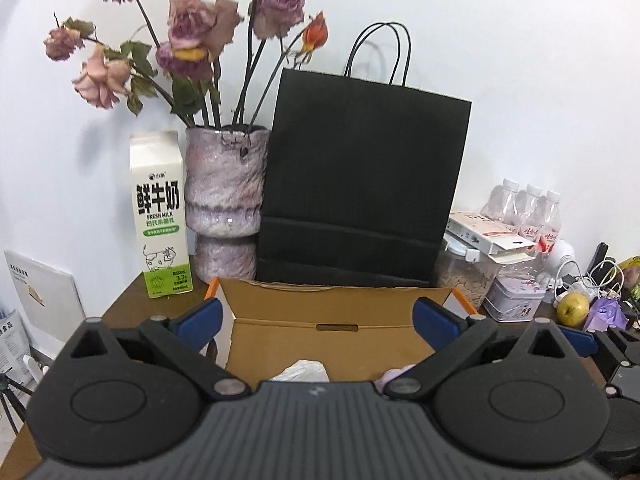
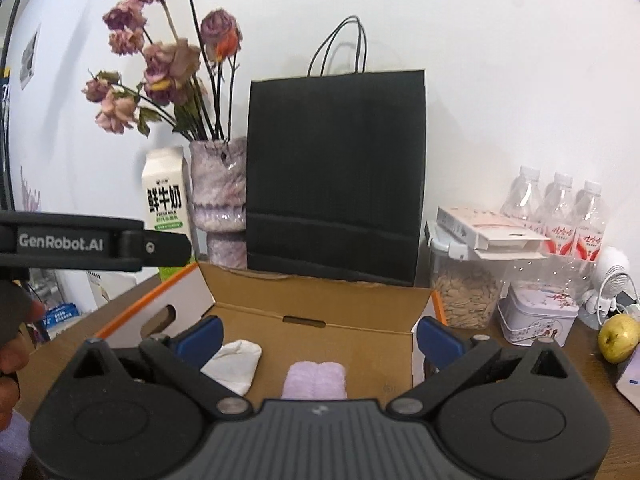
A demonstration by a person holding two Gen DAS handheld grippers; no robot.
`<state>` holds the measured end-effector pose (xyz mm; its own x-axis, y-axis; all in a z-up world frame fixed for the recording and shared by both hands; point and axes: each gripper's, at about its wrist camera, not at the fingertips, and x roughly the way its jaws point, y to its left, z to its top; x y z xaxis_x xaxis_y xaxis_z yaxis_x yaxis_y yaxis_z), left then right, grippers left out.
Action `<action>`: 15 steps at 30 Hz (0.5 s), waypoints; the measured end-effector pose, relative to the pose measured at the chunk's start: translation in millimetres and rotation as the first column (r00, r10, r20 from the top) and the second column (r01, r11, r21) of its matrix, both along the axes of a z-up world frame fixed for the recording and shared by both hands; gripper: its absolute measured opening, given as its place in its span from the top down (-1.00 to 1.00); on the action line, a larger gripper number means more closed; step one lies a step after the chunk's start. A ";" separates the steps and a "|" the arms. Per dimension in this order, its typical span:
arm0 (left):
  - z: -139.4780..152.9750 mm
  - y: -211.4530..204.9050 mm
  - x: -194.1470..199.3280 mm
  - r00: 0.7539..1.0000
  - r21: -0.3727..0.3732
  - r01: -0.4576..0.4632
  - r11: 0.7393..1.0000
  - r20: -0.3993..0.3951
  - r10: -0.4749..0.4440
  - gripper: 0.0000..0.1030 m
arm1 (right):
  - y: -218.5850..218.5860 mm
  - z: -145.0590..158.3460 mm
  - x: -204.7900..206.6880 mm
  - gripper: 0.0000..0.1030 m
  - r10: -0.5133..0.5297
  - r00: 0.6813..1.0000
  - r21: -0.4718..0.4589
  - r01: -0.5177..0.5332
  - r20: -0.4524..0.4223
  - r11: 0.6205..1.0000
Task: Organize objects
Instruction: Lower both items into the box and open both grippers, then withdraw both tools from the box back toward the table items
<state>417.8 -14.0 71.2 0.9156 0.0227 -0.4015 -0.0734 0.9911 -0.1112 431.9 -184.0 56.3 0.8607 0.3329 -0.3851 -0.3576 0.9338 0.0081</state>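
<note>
An open cardboard box stands on the brown table in front of me. Inside it lie a folded white sock at the left and a folded lilac cloth in the middle. In the left wrist view the box shows a white item and a bit of the lilac cloth at its floor. My right gripper hangs above the box, jaws wide apart, nothing between them. My left gripper is likewise open and empty over the box. The left tool's body juts in from the left.
Behind the box stand a black paper bag, a mottled vase of dried roses and a milk carton. At the right are a seed jar, a carton on it, water bottles, a tin and a green apple.
</note>
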 end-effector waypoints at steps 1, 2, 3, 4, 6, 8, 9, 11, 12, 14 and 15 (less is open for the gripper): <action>2.7 -1.3 -3.6 1.000 0.004 0.003 1.000 0.001 -0.003 -1.00 | -1.3 2.4 -1.9 -1.00 -0.005 1.000 0.005 0.005 0.001 1.000; 6.0 -2.7 -7.2 1.000 0.009 0.007 1.000 0.004 -0.007 -1.00 | -2.8 4.8 -3.5 -1.00 -0.008 1.000 0.009 0.008 0.001 1.000; 9.9 -3.8 -12.0 1.000 0.014 0.010 1.000 0.008 -0.010 -1.00 | -3.9 7.4 -5.3 -1.00 -0.011 1.000 0.011 0.011 0.002 1.000; 12.5 -4.0 -16.3 1.000 0.015 0.011 1.000 0.012 -0.011 -1.00 | -5.1 11.0 -8.0 -1.00 -0.016 1.000 0.013 0.016 0.004 1.000; 18.4 -3.3 -26.3 1.000 0.015 0.007 1.000 0.016 -0.008 -1.00 | -6.8 17.5 -14.9 -1.00 -0.025 1.000 0.011 0.025 0.011 1.000; 22.0 -1.6 -36.5 1.000 0.014 0.001 1.000 0.014 -0.001 -1.00 | -8.3 24.2 -24.4 -1.00 -0.030 0.999 0.011 0.030 0.020 0.999; 23.7 -0.5 -41.8 1.000 0.012 -0.003 1.000 0.013 0.003 -1.00 | -8.8 27.2 -29.9 -1.00 -0.031 0.999 0.009 0.031 0.023 0.999; 27.0 1.0 -54.6 1.000 0.009 -0.006 1.000 0.010 0.006 -1.00 | -8.4 32.5 -42.4 -1.00 -0.033 0.999 0.004 0.033 0.030 0.999; 28.5 1.9 -61.9 1.000 0.007 -0.007 1.000 0.007 0.007 -1.00 | -8.0 35.1 -48.8 -1.00 -0.034 0.999 0.002 0.034 0.032 0.999; 31.1 3.8 -75.7 1.000 0.006 -0.010 1.000 0.000 0.010 -1.00 | -7.0 39.8 -62.7 -1.00 -0.034 0.999 -0.003 0.034 0.035 0.999; 31.9 4.5 -82.1 1.000 0.008 -0.012 1.000 -0.002 0.012 -1.00 | -6.4 42.0 -69.5 -1.00 -0.034 0.999 -0.004 0.034 0.036 0.999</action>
<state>335.7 -9.5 103.1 0.9142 0.0367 -0.4035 -0.0853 0.9910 -0.1031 362.4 -190.4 98.3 0.8849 0.3016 -0.3548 -0.3258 0.9454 -0.0089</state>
